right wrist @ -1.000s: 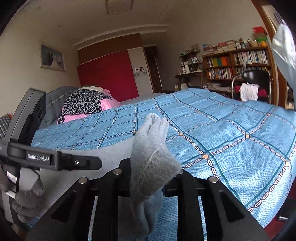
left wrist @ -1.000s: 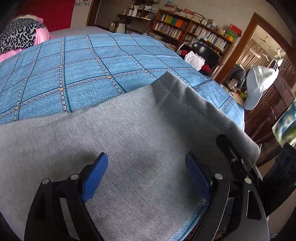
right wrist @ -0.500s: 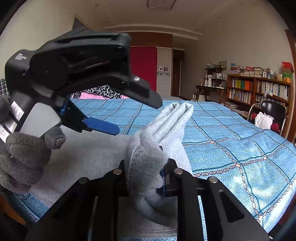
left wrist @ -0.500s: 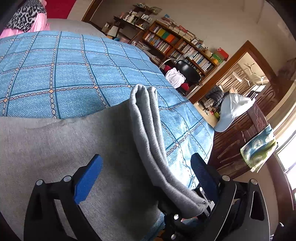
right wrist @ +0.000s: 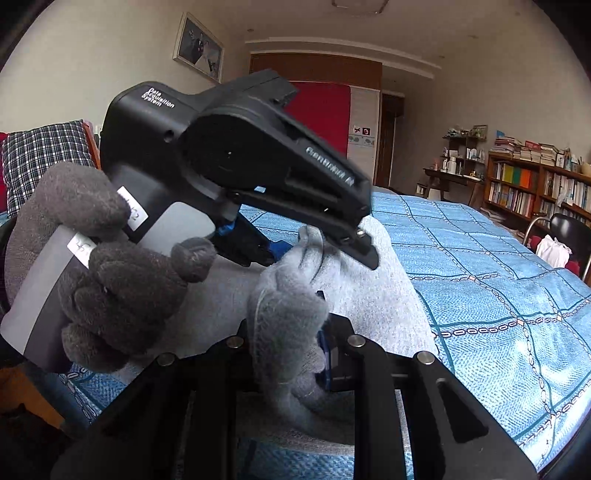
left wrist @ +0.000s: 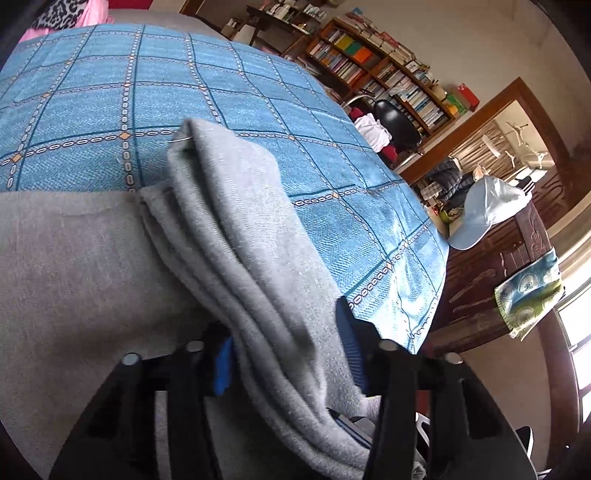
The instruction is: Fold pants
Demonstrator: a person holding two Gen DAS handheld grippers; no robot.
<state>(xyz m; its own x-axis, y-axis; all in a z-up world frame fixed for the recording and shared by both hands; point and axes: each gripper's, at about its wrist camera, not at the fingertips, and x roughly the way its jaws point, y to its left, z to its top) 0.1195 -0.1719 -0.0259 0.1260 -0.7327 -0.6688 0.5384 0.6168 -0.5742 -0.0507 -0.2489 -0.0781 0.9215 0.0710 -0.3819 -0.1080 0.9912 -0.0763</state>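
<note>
Grey pants (left wrist: 74,280) lie on a bed with a blue checked cover (left wrist: 110,92). A bunched, layered end of the pants (left wrist: 243,236) is lifted off the bed. My left gripper (left wrist: 286,354) is shut on this bunch; its blue pads press the cloth from both sides. In the right wrist view my right gripper (right wrist: 291,343) is shut on the same grey bunch (right wrist: 291,310). The left gripper (right wrist: 325,240), held by a grey-gloved hand (right wrist: 103,266), grips the cloth just beyond it.
The bed's right edge drops to a dark wooden footboard (left wrist: 498,295) with a light blue cap (left wrist: 487,210) and a patterned towel (left wrist: 528,299). A bookshelf (left wrist: 388,70) and a black chair (left wrist: 395,118) stand beyond. Leopard and pink bedding (left wrist: 62,14) lies at the far end.
My left gripper went from open over the flat pants to shut on the lifted bunch. The right gripper raised the pants' end and brought it toward the left gripper.
</note>
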